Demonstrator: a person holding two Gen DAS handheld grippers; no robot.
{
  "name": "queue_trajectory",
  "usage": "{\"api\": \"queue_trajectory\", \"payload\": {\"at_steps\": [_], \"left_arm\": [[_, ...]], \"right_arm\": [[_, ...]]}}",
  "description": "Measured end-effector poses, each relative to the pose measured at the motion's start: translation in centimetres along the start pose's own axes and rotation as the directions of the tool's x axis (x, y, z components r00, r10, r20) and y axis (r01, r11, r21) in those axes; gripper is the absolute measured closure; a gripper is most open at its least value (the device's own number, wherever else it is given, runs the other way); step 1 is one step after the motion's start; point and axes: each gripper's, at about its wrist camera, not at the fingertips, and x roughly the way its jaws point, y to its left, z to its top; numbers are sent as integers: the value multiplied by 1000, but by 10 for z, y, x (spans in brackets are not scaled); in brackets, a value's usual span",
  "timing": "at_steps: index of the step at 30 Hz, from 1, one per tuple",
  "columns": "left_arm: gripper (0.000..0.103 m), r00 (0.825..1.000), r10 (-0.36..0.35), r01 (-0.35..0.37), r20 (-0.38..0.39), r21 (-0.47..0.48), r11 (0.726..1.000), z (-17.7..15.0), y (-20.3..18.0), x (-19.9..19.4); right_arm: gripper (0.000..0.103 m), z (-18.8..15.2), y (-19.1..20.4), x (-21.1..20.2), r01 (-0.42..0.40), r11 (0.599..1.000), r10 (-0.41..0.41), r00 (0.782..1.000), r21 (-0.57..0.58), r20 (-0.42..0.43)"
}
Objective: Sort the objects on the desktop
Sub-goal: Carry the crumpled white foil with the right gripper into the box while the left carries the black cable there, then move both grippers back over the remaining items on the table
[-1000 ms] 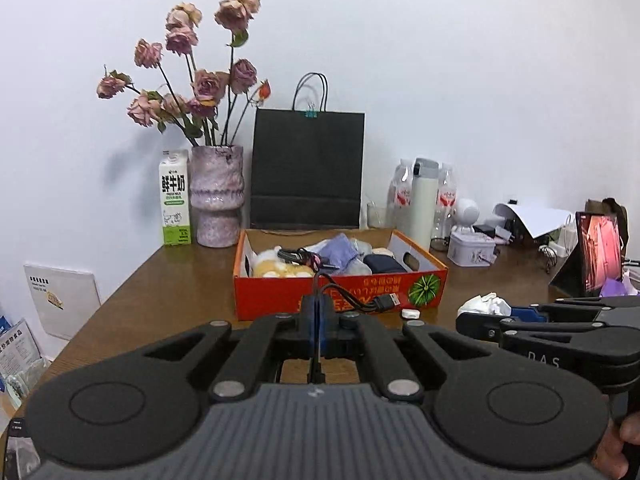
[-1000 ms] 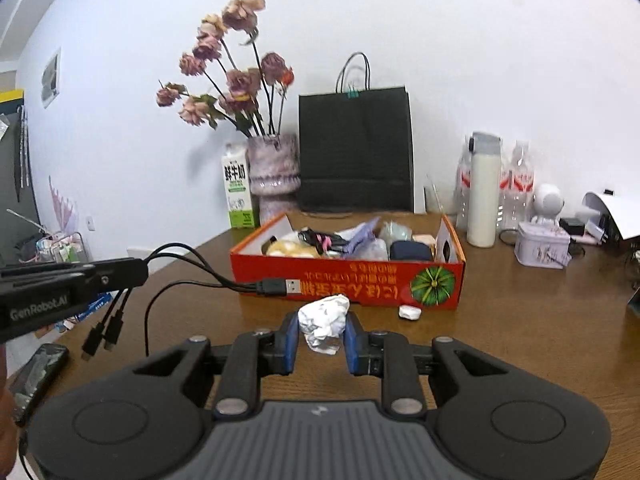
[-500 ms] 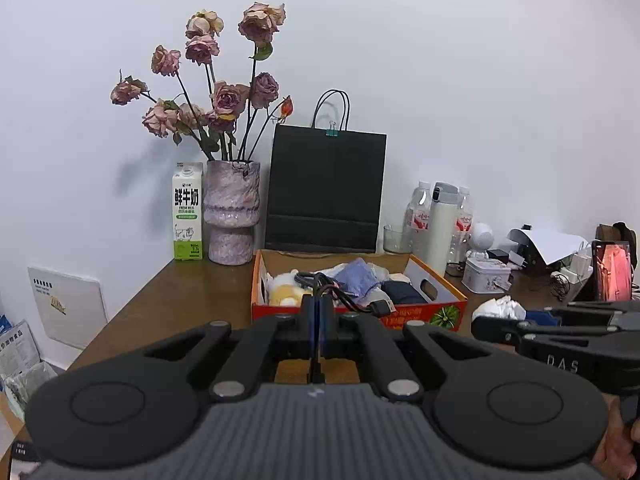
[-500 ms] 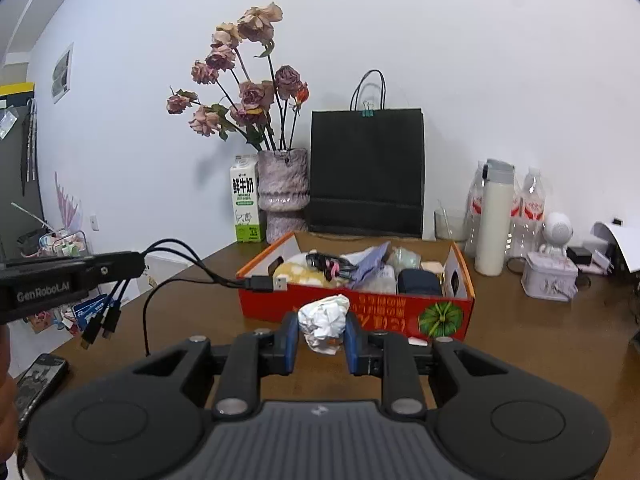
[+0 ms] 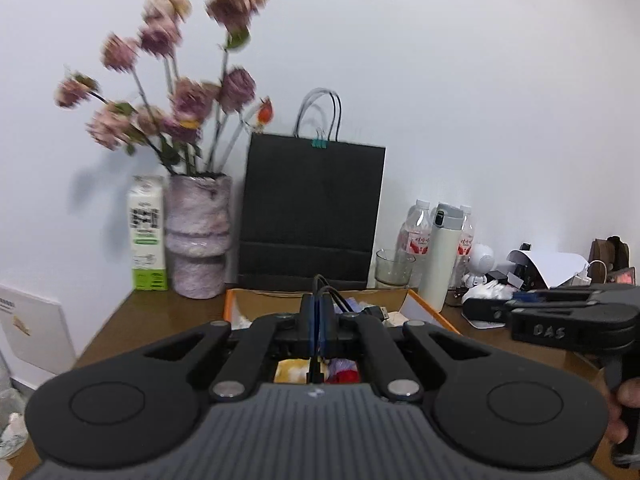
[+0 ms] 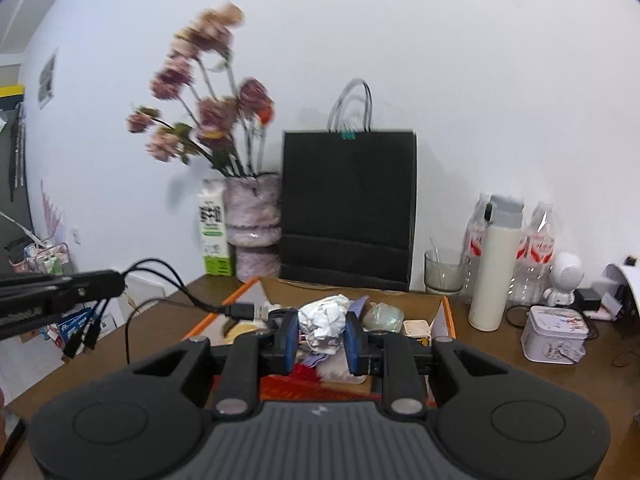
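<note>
Left wrist view: the left gripper (image 5: 319, 320) sits at lower centre, its 2 blue-padded fingers pressed together on a black cable (image 5: 334, 294) that loops up above the tips and ends in a plug (image 5: 379, 312) just right of them; below and behind the tips lies the orange box (image 5: 430, 312), open-topped, with yellow, purple and red contents showing through the gap in the gripper body; the wooden table (image 5: 120, 320) runs along the left edge; at upper left blurred pink flowers (image 5: 180, 92) stand in a mottled vase (image 5: 198, 236), a milk carton (image 5: 147, 234) touching its left side, its print too blurred to read; a black paper bag (image 5: 312, 212) with a green clip stands at centre; a white flask (image 5: 444, 254) stands between 2 red-labelled water bottles; at right edge the right gripper (image 5: 480, 310) enters side-on, its housing marked "DAS".

Right wrist view: the right gripper (image 6: 322, 330), centre, pinches a crumpled white paper ball (image 6: 325, 318) between its blue pads, above the orange box (image 6: 447, 312); the left gripper (image 6: 116, 282) enters from the left edge, the cable (image 6: 176, 280) trailing from it with its USB plug (image 6: 242, 311) over the box's left rim and several small plugs dangling; a printed tin (image 6: 554, 338) sits at right.
</note>
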Motion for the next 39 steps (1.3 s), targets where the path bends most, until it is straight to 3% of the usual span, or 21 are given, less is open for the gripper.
{"api": "queue_trajectory", "payload": {"at_steps": [2, 7, 12, 15, 16, 17, 18, 19, 22, 25, 27, 30, 34, 39], "left_arm": [[100, 999, -16, 16, -40, -11, 1000, 9, 0, 37], [100, 993, 44, -47, -106, -22, 999, 20, 6, 125], [100, 977, 132, -145, -170, -66, 987, 11, 39, 209], [94, 954, 92, -119, -285, -80, 990, -1, 57, 241], [85, 954, 87, -113, -287, -74, 991, -4, 58, 241], [57, 960, 89, -111, -266, -68, 991, -6, 57, 235], [42, 966, 92, -111, -240, -64, 992, -7, 56, 228], [26, 974, 93, -110, -209, -70, 991, -8, 55, 218], [21, 977, 110, -133, -183, -116, 984, -8, 47, 187], [2, 976, 126, -144, -180, -96, 985, -12, 30, 156], [0, 972, 156, -170, -174, -73, 983, -16, 18, 131], [0, 973, 128, -146, -191, -83, 986, -33, 11, 95], [0, 966, 104, -135, -238, -116, 984, -69, 12, 50], [0, 961, 81, -118, -265, -127, 985, -118, 16, 4]], "right_arm": [[81, 9, -12, 30, 14, 1000, -14, 999, 1, -44], [81, 21, -47, 114, 17, 997, -5, 987, 69, -163], [81, 19, -75, 195, 58, 991, -25, 965, 120, -261], [76, 12, -86, 235, 79, 987, -31, 948, 140, -317], [74, 8, -90, 249, 98, 984, -40, 936, 149, -350], [73, 4, -92, 260, 107, 984, -41, 917, 145, -396], [74, 2, -93, 269, 108, 982, -30, 897, 153, -440], [69, 4, -95, 268, 106, 981, -25, 902, 165, -431], [44, 10, -97, 249, 92, 975, -15, 934, 201, -357], [44, 10, -88, 221, 86, 981, -28, 949, 174, -313], [44, 5, -80, 199, 106, 984, -58, 951, 145, -303], [35, -11, -64, 156, 112, 987, -75, 959, 120, -273], [25, -40, -46, 93, 85, 989, -54, 968, 120, -243], [24, -85, -18, 37, 60, 992, -30, 964, 108, -265]]}}
